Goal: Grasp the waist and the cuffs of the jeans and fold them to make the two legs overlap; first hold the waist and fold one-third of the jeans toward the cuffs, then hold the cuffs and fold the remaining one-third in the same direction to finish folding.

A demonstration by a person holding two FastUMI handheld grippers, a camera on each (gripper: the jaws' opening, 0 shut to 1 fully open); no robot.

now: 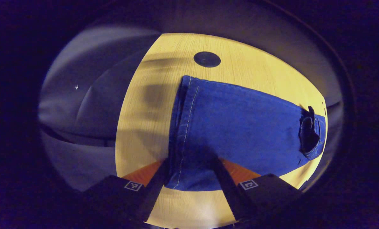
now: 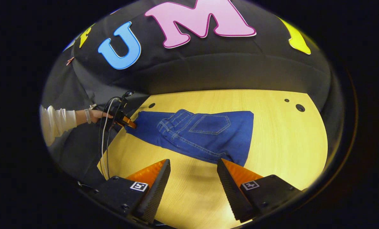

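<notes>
The blue jeans (image 2: 196,135) lie flat on the pale wood-grain tabletop (image 2: 281,143), already folded so that the waist portion, with its back pocket (image 2: 210,124) and stitched seams facing up, rests over the legs. In the left gripper view the denim (image 1: 240,127) stretches away across the tabletop (image 1: 240,63), its hemmed cuff end lying between the left gripper (image 1: 189,184) fingers; the jaws stand wide apart on either side of the cloth, and whether they touch it I cannot tell. In the right gripper view the right gripper (image 2: 194,181) hovers over bare wood just short of the jeans' near edge, jaws wide open and holding nothing. Across the jeans, a hand (image 2: 97,116) in a white sleeve (image 2: 57,122) holds the other gripper at the far end of the denim. Dark round holes (image 2: 300,107) dot the tabletop, and black cloth walls the booth behind it.
</notes>
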